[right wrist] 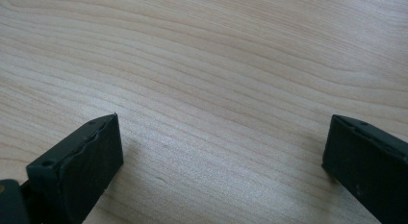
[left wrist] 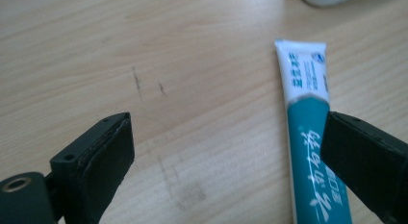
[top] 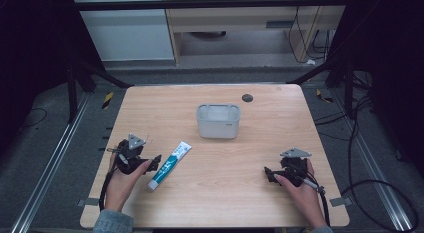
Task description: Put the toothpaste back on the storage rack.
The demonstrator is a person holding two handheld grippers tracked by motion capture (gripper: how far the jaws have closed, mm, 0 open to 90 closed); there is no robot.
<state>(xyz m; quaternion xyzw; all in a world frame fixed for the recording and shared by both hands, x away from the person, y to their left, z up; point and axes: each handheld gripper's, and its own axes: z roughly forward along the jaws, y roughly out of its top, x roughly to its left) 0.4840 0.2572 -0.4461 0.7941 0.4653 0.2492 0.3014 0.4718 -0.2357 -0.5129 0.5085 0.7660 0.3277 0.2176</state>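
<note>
surface: pale wood-grain table (top: 215, 203), matt, faint scuffs in the left gripper view; dark room round it, metal rails on the floor either side.
tube (top: 169, 164): flat soft toothpaste tube, teal body, white crimped end, white cap end nearer the person. lies flat on the near-left of the table, slanted, crimp pointing toward the bin.
left gripper (top: 152, 164): held low, just beside the tube. jaws wide apart, holding nothing. in the left gripper view one jaw overlaps the tube's teal edge; the tube (left wrist: 310, 137) is not centred between them. cannot tell whether the jaw touches it.
right gripper (top: 270, 174): near-right of the table, well apart from the tube. jaws spread wide, nothing between them but bare wood.
bin (top: 218, 121): small grey plastic tub, rounded corners, open top, upright mid-table beyond the tube. looks empty, though the inside is not fully seen.
step (judgement): approach to grasp the tube, not yet gripped.
next (judgement): shift the left gripper sideways so the tube sits between both jaws, then close across its width. tube is thin and squashy, so grip low and gently.
</note>
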